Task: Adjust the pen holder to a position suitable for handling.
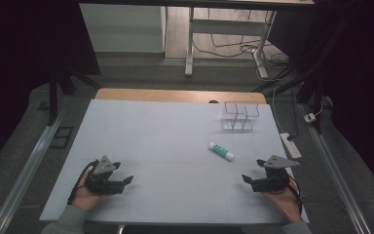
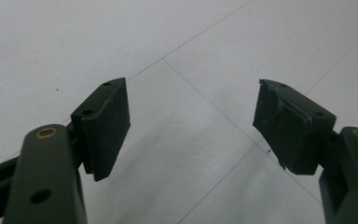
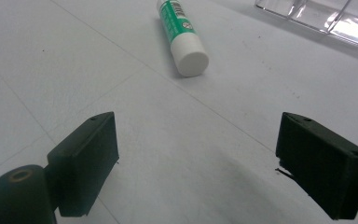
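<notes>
Low on the table (image 1: 175, 126), left claw (image 1: 126, 181) apart, right claw (image 1: 247, 179) apart near glue stick (image 1: 221, 151).

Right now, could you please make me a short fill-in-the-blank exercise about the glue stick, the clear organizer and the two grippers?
1. The glue stick lies flat on the table, with ____ and white colours on its label.
2. The clear organizer stands ____ from the person than the glue stick.
3. The jaws of the left gripper and the right gripper are both ____, with nothing between them.
4. The gripper nearer to the glue stick is the ____ one.

Missing words: green; farther; open; right
</notes>
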The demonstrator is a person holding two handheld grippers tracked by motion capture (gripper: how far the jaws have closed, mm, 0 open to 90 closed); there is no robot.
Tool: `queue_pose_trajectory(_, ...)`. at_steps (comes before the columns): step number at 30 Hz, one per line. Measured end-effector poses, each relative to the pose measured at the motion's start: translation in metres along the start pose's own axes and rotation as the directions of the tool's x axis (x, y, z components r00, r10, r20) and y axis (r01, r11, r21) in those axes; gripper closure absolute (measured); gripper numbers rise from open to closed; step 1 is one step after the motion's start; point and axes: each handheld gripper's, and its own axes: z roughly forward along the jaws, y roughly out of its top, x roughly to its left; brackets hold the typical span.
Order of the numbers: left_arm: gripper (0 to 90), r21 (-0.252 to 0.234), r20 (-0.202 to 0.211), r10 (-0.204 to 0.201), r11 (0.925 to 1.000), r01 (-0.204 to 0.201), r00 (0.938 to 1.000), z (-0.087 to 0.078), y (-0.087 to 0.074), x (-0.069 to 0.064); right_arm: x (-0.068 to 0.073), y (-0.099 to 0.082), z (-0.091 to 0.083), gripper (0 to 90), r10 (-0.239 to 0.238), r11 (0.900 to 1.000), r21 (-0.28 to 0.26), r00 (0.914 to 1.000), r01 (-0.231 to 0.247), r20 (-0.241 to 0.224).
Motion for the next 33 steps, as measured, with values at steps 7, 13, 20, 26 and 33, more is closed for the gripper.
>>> queue_pose_trajectory(7,26.9,-0.001,-0.001,0.001,1.0,-0.001,1.0,-0.0006,-0.0003,-0.0004,-0.001,-0.0002,0.0018,13.4,0.006,1.0,0.007,1.0,-0.006,0.005)
queue_pose_trajectory(13,26.9,0.001,-0.004,0.003,1.0,-0.003,1.0,-0.0001,-0.0002,0.0003,-0.0011,-0.0002,0.0016,14.1,0.012,0.9999,0.004,0.9999,-0.012,0.0)
queue_pose_trajectory(20,27.0,-0.001,-0.005,0.003,1.0,-0.003,1.0,-0.0008,-0.0015,0.0012,-0.0018,0.0005,0.0025,15.0,0.011,0.9999,0.01,0.9999,-0.012,0.007)
queue_pose_trajectory(26,27.0,0.001,-0.004,0.006,1.0,-0.006,1.0,-0.0003,-0.0012,0.0008,-0.0032,0.0008,0.002,15.6,0.03,0.9995,-0.005,0.9995,-0.03,0.004)
queue_pose_trajectory(33,27.1,0.0,-0.008,0.008,1.0,-0.008,0.9999,-0.0006,-0.0009,-0.0004,-0.0038,0.0068,0.0028,16.9,0.036,0.9993,-0.006,0.9993,-0.035,0.008)
